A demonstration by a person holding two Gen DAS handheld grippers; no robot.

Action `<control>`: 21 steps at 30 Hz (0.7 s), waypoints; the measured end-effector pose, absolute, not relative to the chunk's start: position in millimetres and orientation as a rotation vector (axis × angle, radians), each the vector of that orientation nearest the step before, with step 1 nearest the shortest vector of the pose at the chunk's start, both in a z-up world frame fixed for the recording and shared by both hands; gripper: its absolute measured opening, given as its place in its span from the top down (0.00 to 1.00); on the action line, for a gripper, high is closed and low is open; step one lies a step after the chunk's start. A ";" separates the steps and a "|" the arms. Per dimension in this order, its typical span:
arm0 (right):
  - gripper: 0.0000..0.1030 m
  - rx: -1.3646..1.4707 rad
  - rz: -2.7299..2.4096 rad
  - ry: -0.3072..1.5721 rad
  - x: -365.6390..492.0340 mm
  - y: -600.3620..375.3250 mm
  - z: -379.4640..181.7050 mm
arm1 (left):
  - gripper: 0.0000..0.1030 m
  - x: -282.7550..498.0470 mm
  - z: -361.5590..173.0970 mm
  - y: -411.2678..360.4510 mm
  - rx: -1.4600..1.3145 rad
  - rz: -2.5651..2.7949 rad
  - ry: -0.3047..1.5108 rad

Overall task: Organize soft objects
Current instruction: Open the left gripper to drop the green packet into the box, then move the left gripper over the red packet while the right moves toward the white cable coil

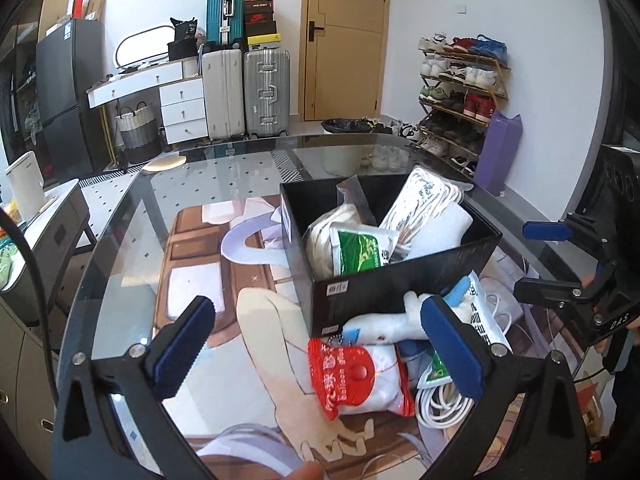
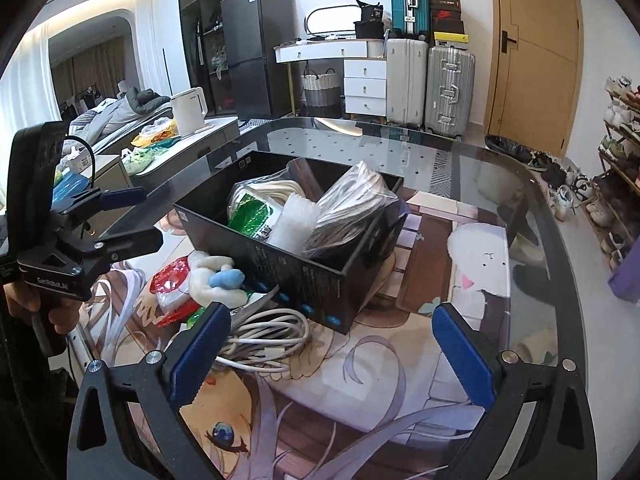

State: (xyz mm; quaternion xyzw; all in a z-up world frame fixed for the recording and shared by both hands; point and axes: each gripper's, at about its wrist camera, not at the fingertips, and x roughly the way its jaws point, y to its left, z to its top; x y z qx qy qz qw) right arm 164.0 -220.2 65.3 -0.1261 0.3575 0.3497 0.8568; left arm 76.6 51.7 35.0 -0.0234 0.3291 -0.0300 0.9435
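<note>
Black box (image 1: 400,288), red-and-white packet (image 1: 356,376), green-and-white packet (image 1: 356,248), white cable (image 2: 264,340), blue-padded tool (image 2: 328,356)

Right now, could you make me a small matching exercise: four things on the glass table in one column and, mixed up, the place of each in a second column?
Things:
1. green-printed pack
2. coiled white cable
3. red-and-white bag
4. plush toy

Places:
A. on the mat, between the left gripper's open fingers in its own view
B. inside the black box
C. on the pile outside the box
D. on the mat, by the box's near wall

Pairs: 1-B, 2-D, 3-A, 4-C
</note>
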 end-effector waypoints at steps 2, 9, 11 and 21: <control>0.01 -0.282 0.740 0.756 162.3 -218.6 64.4 | 0.00 74.3 33.5 51.9 -0.041 -0.060 0.676; 0.01 -0.328 0.766 0.795 160.4 -215.5 55.2 | 0.00 73.7 33.8 54.4 -0.041 -0.073 0.688; 0.01 -0.333 0.767 0.803 160.5 -214.5 52.5 | 0.00 74.2 31.7 52.2 -0.022 -0.079 0.700; 0.01 -0.337 0.856 0.879 156.1 -200.7 35.3 | 0.00 76.3 25.0 46.0 0.001 -0.100 0.734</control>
